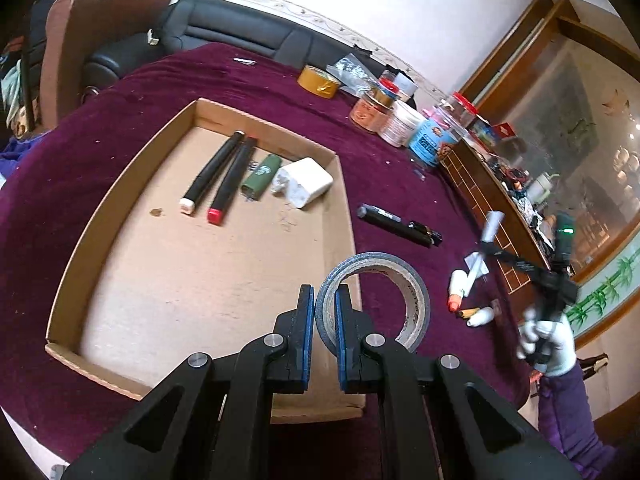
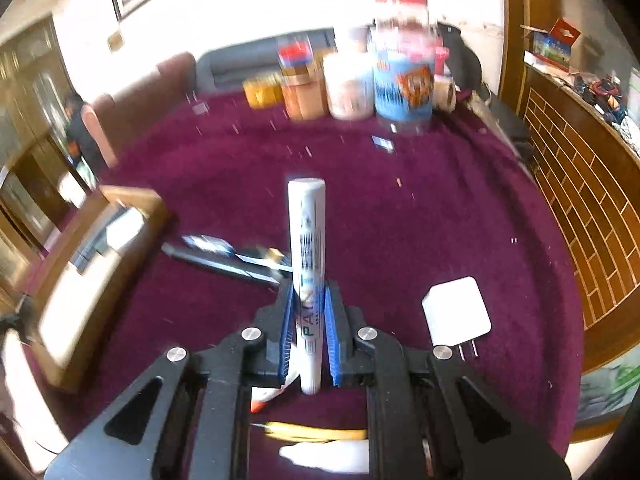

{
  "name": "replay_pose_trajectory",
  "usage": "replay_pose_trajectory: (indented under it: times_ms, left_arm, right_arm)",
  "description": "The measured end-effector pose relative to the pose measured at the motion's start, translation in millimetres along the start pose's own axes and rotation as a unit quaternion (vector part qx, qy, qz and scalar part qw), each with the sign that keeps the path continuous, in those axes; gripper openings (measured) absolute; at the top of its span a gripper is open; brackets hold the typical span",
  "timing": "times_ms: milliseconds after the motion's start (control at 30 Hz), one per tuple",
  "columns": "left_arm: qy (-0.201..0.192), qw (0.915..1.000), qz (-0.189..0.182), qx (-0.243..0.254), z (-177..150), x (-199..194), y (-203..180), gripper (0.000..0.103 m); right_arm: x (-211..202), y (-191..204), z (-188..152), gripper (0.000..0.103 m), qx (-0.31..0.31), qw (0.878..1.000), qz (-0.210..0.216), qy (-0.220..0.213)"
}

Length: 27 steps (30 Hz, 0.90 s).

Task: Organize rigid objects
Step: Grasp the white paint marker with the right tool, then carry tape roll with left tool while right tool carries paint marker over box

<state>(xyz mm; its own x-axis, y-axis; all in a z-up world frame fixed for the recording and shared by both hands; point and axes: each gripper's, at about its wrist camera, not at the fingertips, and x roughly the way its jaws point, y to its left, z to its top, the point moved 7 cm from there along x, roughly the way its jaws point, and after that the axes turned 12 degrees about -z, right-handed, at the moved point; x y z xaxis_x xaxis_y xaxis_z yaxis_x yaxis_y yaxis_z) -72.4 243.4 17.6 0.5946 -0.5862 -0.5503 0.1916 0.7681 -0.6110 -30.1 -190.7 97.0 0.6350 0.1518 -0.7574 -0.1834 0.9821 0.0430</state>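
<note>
Your left tongs (image 1: 325, 312) are pinched onto the wall of the grey tape roll (image 1: 374, 300), one pad inside the ring and one outside, with the roll hanging at the lower centre of the left wrist view, right over the near right edge of the cardboard tray (image 1: 120, 200). Your right tongs (image 2: 307, 320) are clamped around the white paint marker (image 2: 307, 264), which stands upright along the fingers in the middle of the right wrist view, lifted above the purple table (image 2: 400, 220). The tray already holds two black markers, a green lighter and a white charger block, lined up toward its upper right, so the lower left of the tray is the open ground. Carry the roll further left, well past the tray wall, before you lower it, or its edge may catch on the cardboard. Set it flat, then release. Because the marker is gripped near one end, it could swing; tilt it level and lay it alongside the row of markers rather than dropping it upright. Bring your hands in one after the other so the tongs do not crowd each other over the tray. The black pen (image 1: 400, 226), the white plug (image 2: 456, 312) and the small pieces near the lower edge remain on the table for later.
</note>
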Motion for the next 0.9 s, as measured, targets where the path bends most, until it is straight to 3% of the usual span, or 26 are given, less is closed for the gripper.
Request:
replay_pose_trajectory:
  times_ms: [200,333,533,733,900]
  left_arm:
    - [-0.002,0.9999,0.006,-0.015,-0.5,-2.9,12.6,0.007]
    - [-0.003,0.9997,0.019,-0.012,3.8,-5.8,17.3,0.007]
    - [0.011,0.9988,0.046,-0.009,14.8,1.1,32.6,0.007]
    - [0.033,0.9974,0.059,-0.027,26.4,20.4,56.6,0.007]
    - [0.006,0.9975,0.068,-0.020,52.1,7.3,65.6,0.007]
  right_arm:
    - [-49.8,32.0,22.3,0.012,0.015,0.997,0.049,-0.058]
    - [-64.9,62.0,27.0,0.012,0.009,0.994,0.090,-0.062]
    - [-63.4,119.4,18.7,0.012,0.000,0.983,0.181,-0.023]
    - [-36.0,176.5,-2.8,0.012,-0.015,0.974,0.223,0.032]
    - [-20.7,214.6,-11.5,0.013,-0.027,0.965,0.253,0.061]
